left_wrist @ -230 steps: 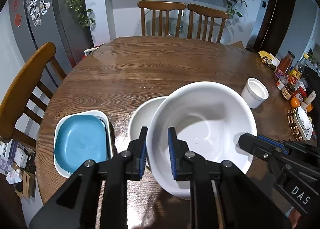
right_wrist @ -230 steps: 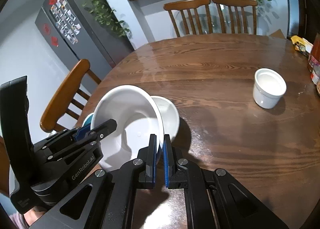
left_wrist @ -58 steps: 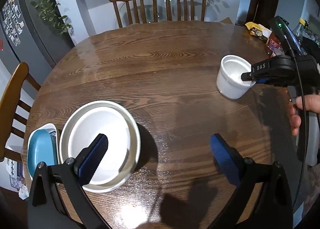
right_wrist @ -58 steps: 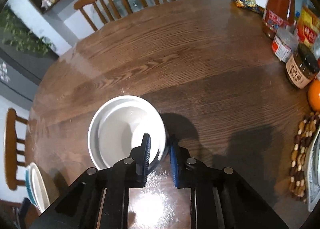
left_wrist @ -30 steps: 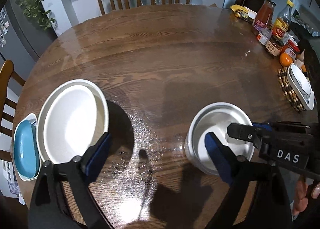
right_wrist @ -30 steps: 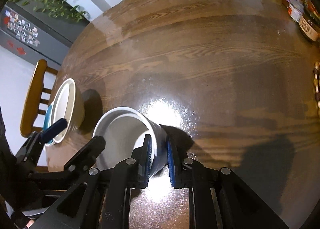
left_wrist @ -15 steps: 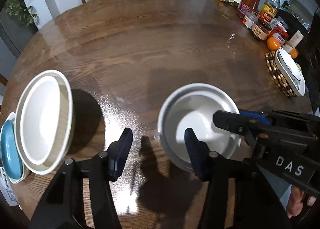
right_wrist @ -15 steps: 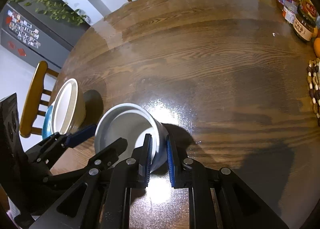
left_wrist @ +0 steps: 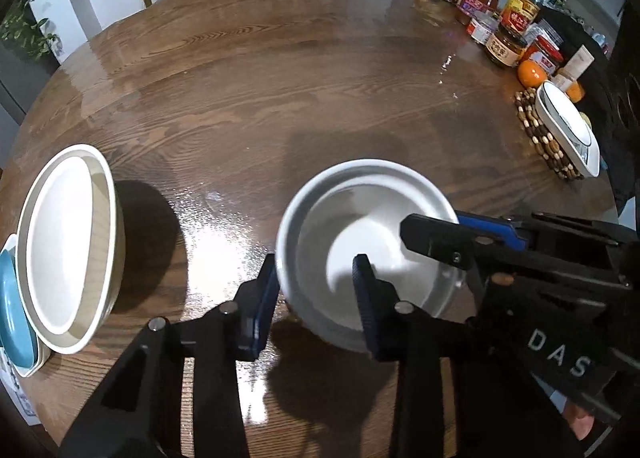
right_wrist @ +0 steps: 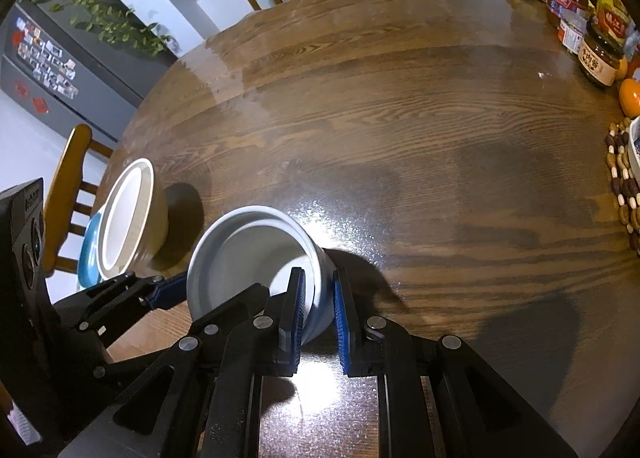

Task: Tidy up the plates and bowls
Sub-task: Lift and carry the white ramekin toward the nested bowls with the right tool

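White ramekin (left_wrist: 372, 234) sits on the wooden desk (left_wrist: 280, 98), near its front edge, well right of the stacked white bowls (left_wrist: 66, 242) and blue plate (left_wrist: 14, 310). Right gripper (right_wrist: 318, 308) has its fingers clamped narrowly across the ramekin's right wall. Left gripper (left_wrist: 316, 298) is closing, fingers straddling the left wall; contact seems not yet made, though blur obscures it.
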The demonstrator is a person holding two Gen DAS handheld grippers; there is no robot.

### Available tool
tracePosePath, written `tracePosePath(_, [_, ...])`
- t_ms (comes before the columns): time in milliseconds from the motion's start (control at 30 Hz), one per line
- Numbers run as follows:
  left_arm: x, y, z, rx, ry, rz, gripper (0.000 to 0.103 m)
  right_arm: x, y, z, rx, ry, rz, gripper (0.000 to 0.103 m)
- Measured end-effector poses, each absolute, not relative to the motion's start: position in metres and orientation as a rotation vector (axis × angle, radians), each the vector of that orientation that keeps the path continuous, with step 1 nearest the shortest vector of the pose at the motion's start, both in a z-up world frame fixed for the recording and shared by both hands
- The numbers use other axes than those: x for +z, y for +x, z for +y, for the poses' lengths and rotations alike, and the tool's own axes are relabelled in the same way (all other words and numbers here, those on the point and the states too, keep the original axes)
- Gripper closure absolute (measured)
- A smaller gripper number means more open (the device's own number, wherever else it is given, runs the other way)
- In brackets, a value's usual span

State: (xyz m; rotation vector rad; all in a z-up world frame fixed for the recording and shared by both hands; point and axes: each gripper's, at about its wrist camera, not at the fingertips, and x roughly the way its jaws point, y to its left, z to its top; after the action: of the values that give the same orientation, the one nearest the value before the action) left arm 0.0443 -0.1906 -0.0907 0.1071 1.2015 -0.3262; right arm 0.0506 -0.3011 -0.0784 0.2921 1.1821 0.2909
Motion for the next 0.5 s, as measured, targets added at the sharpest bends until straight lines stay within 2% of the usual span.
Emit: tracePosePath(500, [-0.0922, 0.0441, -0.1933, -0.33, 0.116, 1.193, 0.071, -0.0784, 0.0479, -0.2956, 0.274, 0.262, 1.166, 0.088])
